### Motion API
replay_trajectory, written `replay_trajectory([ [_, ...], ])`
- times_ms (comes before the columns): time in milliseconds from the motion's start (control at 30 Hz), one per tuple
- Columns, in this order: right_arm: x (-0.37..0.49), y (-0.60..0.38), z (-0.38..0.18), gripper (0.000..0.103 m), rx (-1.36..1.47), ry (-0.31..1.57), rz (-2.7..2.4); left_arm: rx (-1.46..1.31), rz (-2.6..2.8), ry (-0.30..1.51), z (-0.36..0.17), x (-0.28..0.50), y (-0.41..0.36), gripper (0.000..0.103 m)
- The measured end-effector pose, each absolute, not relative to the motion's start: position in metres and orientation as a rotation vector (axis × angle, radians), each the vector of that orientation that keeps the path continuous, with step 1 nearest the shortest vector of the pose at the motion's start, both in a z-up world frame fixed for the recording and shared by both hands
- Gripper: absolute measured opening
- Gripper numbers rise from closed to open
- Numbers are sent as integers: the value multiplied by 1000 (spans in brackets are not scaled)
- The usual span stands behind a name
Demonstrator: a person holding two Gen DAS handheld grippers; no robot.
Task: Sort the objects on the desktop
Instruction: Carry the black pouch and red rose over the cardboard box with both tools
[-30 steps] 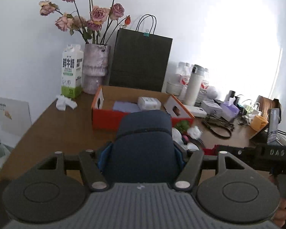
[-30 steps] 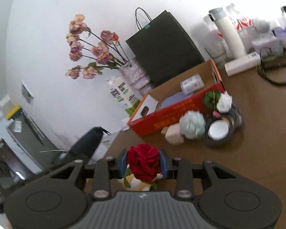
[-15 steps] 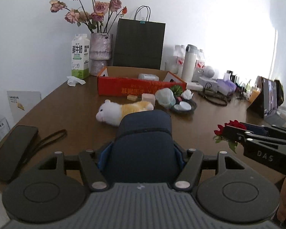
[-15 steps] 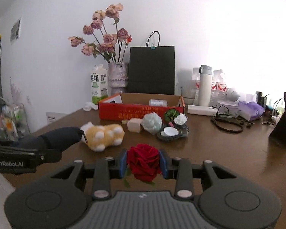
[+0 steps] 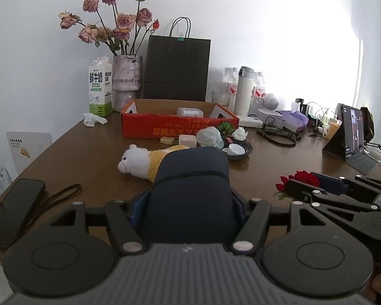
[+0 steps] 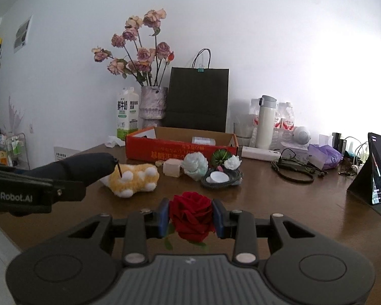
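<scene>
My left gripper (image 5: 189,203) is shut on a dark navy case (image 5: 193,190), held above the table's near edge; the case also shows in the right wrist view (image 6: 73,169). My right gripper (image 6: 190,217) is shut on a red rose (image 6: 191,212), which also shows in the left wrist view (image 5: 303,177). An open red cardboard box (image 5: 175,125) sits at the back with a white packet inside. In front of it lie a yellow and white plush toy (image 5: 144,162), a beige block (image 5: 188,141), a pale green puff (image 5: 209,137) and a dark dish (image 5: 237,150) with small items.
A vase of dried roses (image 5: 127,81), a milk carton (image 5: 100,89) and a black paper bag (image 5: 177,68) stand along the wall. A phone with strap (image 5: 12,211) lies at the near left. A tablet (image 5: 353,137), bottles, a flask (image 5: 243,91) and cables crowd the right.
Both grippers have pulled back from the box and levelled out, so more of the table shows. Each keeps its hold, the left on the case and the right on the rose.
</scene>
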State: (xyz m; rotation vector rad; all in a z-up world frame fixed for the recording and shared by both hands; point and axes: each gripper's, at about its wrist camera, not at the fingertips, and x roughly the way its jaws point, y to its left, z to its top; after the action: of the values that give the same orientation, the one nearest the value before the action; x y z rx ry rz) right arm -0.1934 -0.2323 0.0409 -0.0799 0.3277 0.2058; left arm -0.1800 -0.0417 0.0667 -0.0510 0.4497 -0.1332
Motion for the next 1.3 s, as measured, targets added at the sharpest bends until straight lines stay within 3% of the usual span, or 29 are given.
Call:
replay_trajectory([
  [533, -43, -246, 89, 34, 16, 318, 297, -84, -75, 382, 124, -26, -19, 65],
  [867, 155, -251, 129, 34, 96, 437, 391, -80, -65, 493, 159, 175, 1, 66],
  [1033, 284, -249, 114, 34, 159, 600, 328, -15, 7, 609, 124, 287, -7, 66],
  [1233, 388, -229, 71, 34, 114, 769, 204, 16, 61, 776, 69, 355, -12, 67],
  [1300, 404, -221, 60, 43, 57, 787, 169, 65, 70, 778, 59, 360, -15, 68],
])
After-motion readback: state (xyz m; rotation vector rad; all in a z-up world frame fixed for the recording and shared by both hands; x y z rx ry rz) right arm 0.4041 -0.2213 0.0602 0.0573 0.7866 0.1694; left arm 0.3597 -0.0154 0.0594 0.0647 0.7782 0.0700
